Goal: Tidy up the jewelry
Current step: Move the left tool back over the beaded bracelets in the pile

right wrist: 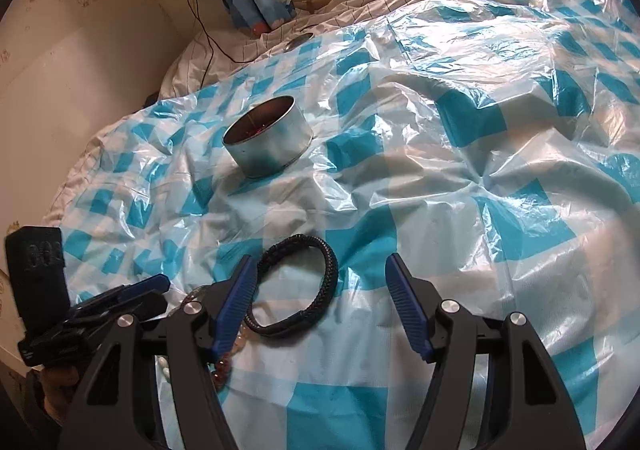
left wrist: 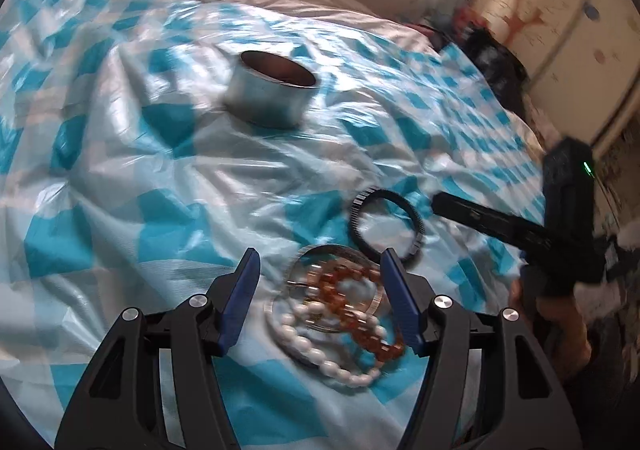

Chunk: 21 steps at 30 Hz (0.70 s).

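The left gripper is hovering low with its blue-padded fingers spread wide, nothing between them. The right gripper is sitting close on its right, jaws likewise parted wide and empty, its fingers angling forward; a bare hand is gripping its handle.

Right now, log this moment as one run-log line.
left gripper: open over bracelet pile | right gripper: open by black bracelet | round tin: upright on checked sheet
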### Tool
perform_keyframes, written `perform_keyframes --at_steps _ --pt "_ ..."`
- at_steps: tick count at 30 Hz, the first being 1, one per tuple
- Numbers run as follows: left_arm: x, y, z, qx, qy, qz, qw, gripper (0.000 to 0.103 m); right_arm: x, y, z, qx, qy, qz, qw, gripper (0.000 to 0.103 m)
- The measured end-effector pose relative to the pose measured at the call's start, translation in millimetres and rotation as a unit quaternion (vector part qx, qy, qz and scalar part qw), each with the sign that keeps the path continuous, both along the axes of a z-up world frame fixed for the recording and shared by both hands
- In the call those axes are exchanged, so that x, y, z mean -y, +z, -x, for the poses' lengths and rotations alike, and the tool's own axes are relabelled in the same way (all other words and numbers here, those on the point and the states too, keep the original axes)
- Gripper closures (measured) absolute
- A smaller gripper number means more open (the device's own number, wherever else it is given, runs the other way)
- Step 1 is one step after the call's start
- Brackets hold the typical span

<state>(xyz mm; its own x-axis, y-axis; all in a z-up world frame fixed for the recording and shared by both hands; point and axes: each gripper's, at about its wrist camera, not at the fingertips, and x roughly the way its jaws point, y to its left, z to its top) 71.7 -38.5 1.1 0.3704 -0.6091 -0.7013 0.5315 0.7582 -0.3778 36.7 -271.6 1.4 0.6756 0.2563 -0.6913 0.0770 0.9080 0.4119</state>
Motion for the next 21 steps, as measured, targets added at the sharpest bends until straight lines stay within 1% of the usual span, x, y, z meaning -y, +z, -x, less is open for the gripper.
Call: perform_keyframes --at_steps 2,3,5,7,9,13,14,15,16,17,18,20,21 --pt "12 3 11 0.02 -0.038 -0.015 0.9989 0.044 -2 0 -1 0.001 0.004 0.004 1.0 0.038" --pt "21 2 18 0.03 -0.059 -0.031 0.9973 0.044 -3 0 -2 -0.001 0.006 0.006 1.0 0.038" --pt "29 -2 24 0.034 -0.071 -0.057 0.9952 0.044 -4 -2 -2 -0.004 0.006 0.008 1.0 0.037" --pt "34 -7 27 0.027 -0.077 -0.07 0.9942 0.044 -4 -3 -3 -0.005 0.007 0.005 1.0 0.036" --pt "35 -6 28 0.028 -0.078 -0.07 0.9941 0.044 -4 -3 -3 -0.004 0.006 0.001 1.0 0.035" --pt "31 -6 26 0.015 -0.076 -0.055 0.9955 0.045 -3 -3 -4 -0.006 0.006 0.001 1.0 0.035" --pt "30 -6 26 0.018 -0.075 -0.056 0.9954 0.054 -2 -3 -4 -0.007 0.005 0.0 1.0 0.035" --pt "30 -6 27 0.021 -0.077 -0.061 0.995 0.061 -2 -3 -4 -0.007 0.004 -0.001 1.0 0.035" --pt "32 -8 28 0.023 -0.081 -0.079 0.9933 0.074 -1 -3 -4 -0.008 0.003 -0.003 1.0 0.034" --pt "33 -10 27 0.028 -0.081 -0.088 0.9925 0.082 -1 -4 -4 -0.008 0.002 -0.005 1.0 0.032" --pt "35 -11 27 0.033 -0.082 -0.098 0.9912 0.082 0 -4 -4 -0.009 0.001 -0.006 1.0 0.032" --pt "35 -11 27 0.024 -0.087 -0.096 0.9913 0.088 1 -6 -5 -0.011 0.0 -0.008 1.0 0.032" --pt "35 -12 27 0.022 -0.087 -0.095 0.9914 0.088 1 -6 -5 -0.011 -0.001 -0.009 1.0 0.032"
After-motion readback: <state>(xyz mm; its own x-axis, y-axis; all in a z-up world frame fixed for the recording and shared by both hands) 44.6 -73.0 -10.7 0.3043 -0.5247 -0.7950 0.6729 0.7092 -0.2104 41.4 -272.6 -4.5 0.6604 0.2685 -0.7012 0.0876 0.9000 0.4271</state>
